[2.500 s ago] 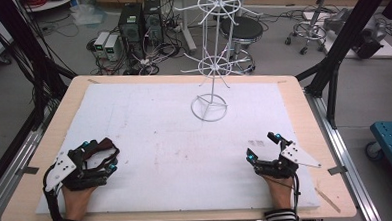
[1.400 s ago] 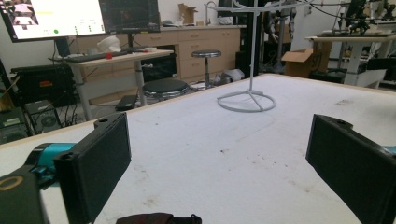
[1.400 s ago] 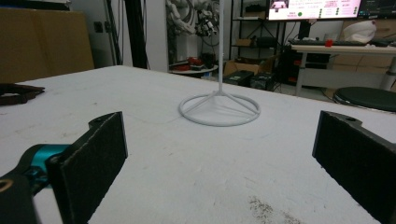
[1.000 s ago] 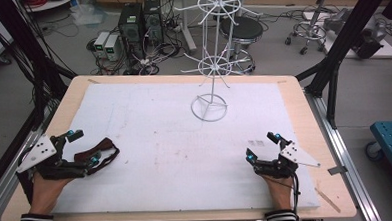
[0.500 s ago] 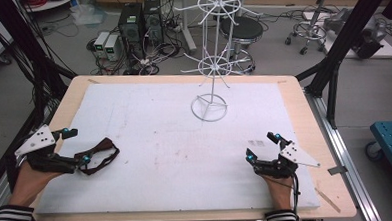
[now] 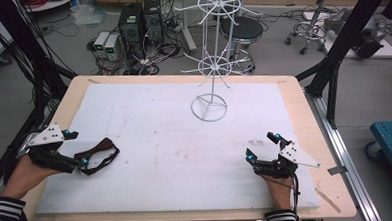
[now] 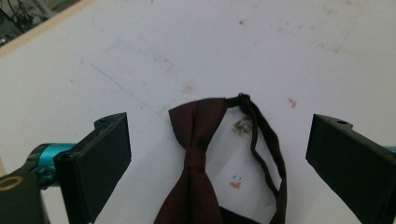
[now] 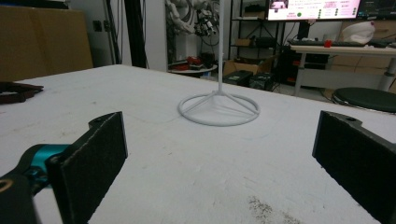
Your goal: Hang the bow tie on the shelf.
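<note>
The work in hand looks like picking up the dark red bow tie, which lies flat on the white foam mat near the mat's left edge, toward the front-left corner of the bench, well apart from the white wire rack that stands near the back edge at the middle. To do this step well, the left gripper should come down so that its jaws straddle the narrow knot of the bow tie rather than a flared wing or the thin strap, since the knot is the firmest and least floppy part; it should close low against the mat, so the fabric does not slip out, and lift gently so the looped strap trails free. In the left gripper view its jaws stand wide apart, one on each side of the bow tie, and hold nothing; whether a pad brushes the cloth I cannot tell. The right gripper rests near the front-right corner of the mat, jaws also wide apart and empty, pointing toward the rack's ring base
</note>
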The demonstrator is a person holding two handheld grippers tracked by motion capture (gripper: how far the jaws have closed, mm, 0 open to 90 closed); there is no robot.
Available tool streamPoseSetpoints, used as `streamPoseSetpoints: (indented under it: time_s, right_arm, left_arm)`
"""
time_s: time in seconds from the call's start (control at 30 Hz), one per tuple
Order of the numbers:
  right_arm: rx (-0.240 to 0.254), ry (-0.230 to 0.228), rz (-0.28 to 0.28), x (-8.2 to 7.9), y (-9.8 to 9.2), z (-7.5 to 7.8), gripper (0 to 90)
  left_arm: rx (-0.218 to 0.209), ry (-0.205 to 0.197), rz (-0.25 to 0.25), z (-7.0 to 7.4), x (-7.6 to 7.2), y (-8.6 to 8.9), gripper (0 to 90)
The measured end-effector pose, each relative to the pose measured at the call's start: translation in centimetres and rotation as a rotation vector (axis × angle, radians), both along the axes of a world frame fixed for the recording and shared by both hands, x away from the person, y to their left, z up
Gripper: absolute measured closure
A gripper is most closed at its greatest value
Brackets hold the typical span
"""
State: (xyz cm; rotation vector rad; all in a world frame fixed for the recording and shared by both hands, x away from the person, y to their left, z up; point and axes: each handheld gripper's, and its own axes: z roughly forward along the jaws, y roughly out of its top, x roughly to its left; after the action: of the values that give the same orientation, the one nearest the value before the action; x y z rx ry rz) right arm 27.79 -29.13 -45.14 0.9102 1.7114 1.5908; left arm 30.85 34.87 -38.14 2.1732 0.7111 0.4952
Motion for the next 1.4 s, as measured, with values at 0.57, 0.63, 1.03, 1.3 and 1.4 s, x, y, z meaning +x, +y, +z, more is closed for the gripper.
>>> streamPoseSetpoints:
  time_s: [0.57,0.63,1.03,1.3,1.4]
  right_arm:
    - [0.0,0.008,-0.002,-0.1,0.1,0.0,2.5]
    - [0.001,0.004,-0.003,-0.1,0.1,0.0,2.5]
    - [0.0,0.002,-0.002,0.0,0.0,0.0,2.5]
    - [0.002,0.005,-0.002,-0.1,0.0,0.0,2.5]
    - [0.002,0.005,-0.003,-0.1,0.0,0.0,2.5]
  left_arm:
    - [0.114,0.156,0.044,-1.7,1.6,0.2,12.3]
    - [0.132,0.176,0.043,-1.9,1.7,0.2,15.2]
    - [0.202,0.256,0.069,-2.7,2.3,0.0,28.1]
    - [0.217,0.285,0.097,-3.0,2.4,-0.1,46.1]
    - [0.227,0.28,0.094,-2.9,2.2,-0.2,59.1]
